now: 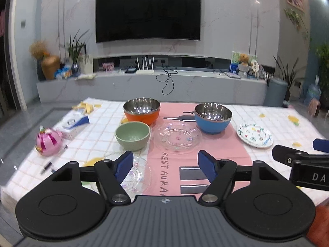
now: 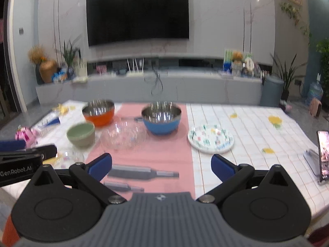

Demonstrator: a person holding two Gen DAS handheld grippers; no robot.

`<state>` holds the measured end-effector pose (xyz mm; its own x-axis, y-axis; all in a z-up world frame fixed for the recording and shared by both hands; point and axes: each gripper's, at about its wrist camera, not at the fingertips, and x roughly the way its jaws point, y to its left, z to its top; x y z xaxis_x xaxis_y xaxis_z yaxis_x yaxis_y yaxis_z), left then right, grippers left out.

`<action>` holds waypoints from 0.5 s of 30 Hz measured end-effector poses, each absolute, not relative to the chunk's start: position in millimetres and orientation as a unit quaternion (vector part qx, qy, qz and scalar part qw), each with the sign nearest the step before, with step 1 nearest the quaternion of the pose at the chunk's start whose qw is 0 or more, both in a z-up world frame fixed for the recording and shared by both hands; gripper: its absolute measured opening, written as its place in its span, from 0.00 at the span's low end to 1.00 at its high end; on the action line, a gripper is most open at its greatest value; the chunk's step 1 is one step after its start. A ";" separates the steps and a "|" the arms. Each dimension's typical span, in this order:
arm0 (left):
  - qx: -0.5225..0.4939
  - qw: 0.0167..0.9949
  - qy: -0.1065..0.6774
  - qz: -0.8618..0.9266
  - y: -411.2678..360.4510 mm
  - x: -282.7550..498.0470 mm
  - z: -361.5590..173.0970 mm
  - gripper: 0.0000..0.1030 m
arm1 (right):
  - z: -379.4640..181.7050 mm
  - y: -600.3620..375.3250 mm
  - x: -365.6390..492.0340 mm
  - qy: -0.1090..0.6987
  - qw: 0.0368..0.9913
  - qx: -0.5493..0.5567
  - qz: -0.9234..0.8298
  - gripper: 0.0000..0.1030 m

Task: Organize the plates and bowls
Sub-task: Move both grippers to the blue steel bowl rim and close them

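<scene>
Two claws over the near edge of the tabletop (image 1: 277,111), both pointing toward the far wall. Left claw (image 1: 166,165) with jaws spread wide, nothing between the blue pads, hovering above a clear glass plate (image 1: 136,169) at the near left and the printed edge of the pink runner (image 1: 205,146). Right claw (image 2: 162,166) likewise wide open and empty, above the pink runner, its side also visible at the right edge of the left wrist view.

Further in on the runner: a second clear glass plate (image 1: 177,136) lying flat in the middle, an orange bowl (image 1: 141,111) with a steel inside behind it to the left, a blue bowl (image 1: 212,117) with a steel inside behind it to the right. A green bowl (image 1: 132,135) upright just left of the middle glass plate, near the orange bowl. A white patterned plate (image 1: 255,135) flat on the checked cloth to the right of the blue bowl, apart from it.

Off to the left, a pink ornament (image 1: 48,142) and a small box (image 1: 76,123). At the far right, a phone (image 2: 323,154) propped upright.
</scene>
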<state>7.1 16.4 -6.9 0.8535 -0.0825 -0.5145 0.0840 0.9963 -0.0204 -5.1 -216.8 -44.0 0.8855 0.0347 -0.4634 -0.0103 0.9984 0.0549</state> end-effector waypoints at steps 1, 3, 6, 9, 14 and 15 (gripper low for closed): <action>-0.017 0.963 0.268 -0.037 22.2 9.5 -6.2 0.82 | -44.4 -215.9 -5.5 0.226 0.974 0.025 0.011 0.98; -0.037 0.963 0.265 -0.032 30.8 13.8 -6.1 0.82 | -44.7 -212.4 -0.5 0.220 0.975 0.019 0.010 0.98; -0.053 0.961 0.267 -0.047 42.0 22.3 -7.0 0.74 | -46.4 -206.4 14.9 0.228 0.973 0.025 0.030 0.98; -0.078 0.961 0.262 -0.050 53.2 30.2 -8.6 0.74 | -50.4 -198.4 34.5 0.248 0.967 0.028 0.048 0.97; -0.122 0.955 0.260 -0.080 65.3 52.0 -10.2 0.68 | -60.4 -190.1 70.2 0.269 0.962 0.018 0.042 0.97; -0.132 0.953 0.259 -0.087 65.7 58.6 -10.2 0.67 | -62.5 -190.1 78.9 0.274 0.961 0.018 0.039 0.96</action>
